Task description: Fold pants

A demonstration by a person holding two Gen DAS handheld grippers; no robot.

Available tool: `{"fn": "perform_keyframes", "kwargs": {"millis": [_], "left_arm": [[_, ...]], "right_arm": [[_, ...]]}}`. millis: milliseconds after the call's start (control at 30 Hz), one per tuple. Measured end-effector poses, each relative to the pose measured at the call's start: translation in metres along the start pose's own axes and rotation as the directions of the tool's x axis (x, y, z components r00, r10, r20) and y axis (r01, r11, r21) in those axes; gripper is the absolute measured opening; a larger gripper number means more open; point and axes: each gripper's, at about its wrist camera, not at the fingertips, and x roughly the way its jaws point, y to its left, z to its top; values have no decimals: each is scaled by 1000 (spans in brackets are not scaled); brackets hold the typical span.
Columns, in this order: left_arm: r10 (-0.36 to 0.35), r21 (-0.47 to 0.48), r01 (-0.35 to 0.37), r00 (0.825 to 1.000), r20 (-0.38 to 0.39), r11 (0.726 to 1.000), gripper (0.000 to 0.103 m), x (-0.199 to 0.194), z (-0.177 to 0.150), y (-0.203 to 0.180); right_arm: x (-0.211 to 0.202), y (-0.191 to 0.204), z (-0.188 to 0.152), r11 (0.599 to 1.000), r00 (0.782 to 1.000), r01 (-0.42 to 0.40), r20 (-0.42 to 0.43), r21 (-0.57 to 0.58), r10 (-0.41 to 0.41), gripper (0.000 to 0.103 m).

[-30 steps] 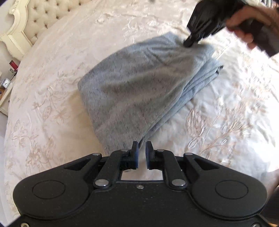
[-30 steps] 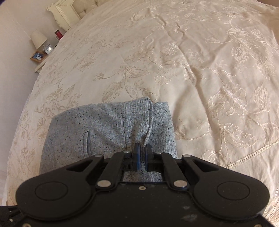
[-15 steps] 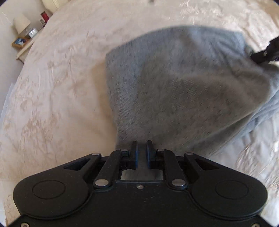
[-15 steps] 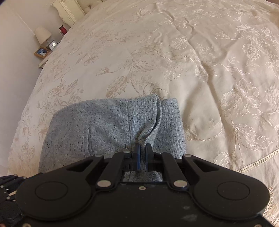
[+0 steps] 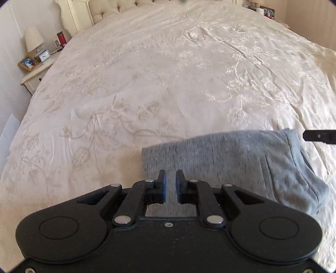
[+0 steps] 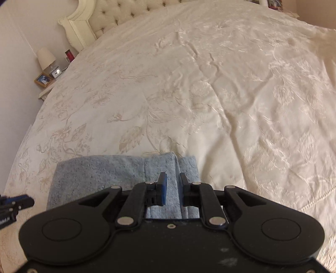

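Observation:
The grey pants (image 5: 231, 159) lie folded into a compact rectangle on the cream embroidered bedspread (image 5: 168, 84), just ahead of both grippers. My left gripper (image 5: 170, 182) is over the bundle's left end, its jaws narrow with grey fabric running between them. One of the right gripper's fingers (image 5: 319, 136) shows at the bundle's far right corner. In the right wrist view the pants (image 6: 100, 174) show a seam and an edge fold. There my right gripper (image 6: 172, 178) is over the right end. Its jaws are opening, pads clear of the cloth below. My left gripper's tip (image 6: 14, 203) pokes in at the left edge.
A nightstand (image 5: 35, 73) with a lamp (image 5: 32, 40), a photo frame and a small clock stands left of the bed. The tufted headboard (image 6: 117, 14) is at the far end. The bedspread's lace-trimmed edge (image 6: 315, 201) drops away at the right.
My left gripper swung across with the pants' edge, folding the cloth over toward the right gripper. The bundle is now shorter. The right gripper's jaws widened off the fabric.

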Motion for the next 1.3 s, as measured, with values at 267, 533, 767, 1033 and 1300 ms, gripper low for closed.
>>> {"fn": "perform_keyframes", "kwargs": {"millis": [267,533,767,1033,1300], "left_arm": [[85,-17,-88,987,-137,996,20,90,5,3],[87,71,-80,991,-104,994,18,96,-11,-1],[-7,-45,0,989,-151,999,12,101,-1,18],[-24,-118,5,988,-154,993,13,79,11,33],[-94,-73,90,994,-61,993,19,2,0,-3]], "right_arm": [[48,31,11,995,1000,11,-17,-98,-13,15],[87,37,1,989,995,55,-70,-141,-65,15],[103,43,-2,983,994,74,-63,-166,-85,15],[101,42,-3,981,997,58,-41,-187,-67,15],[38,43,-2,983,999,22,34,-180,-16,18]]}}
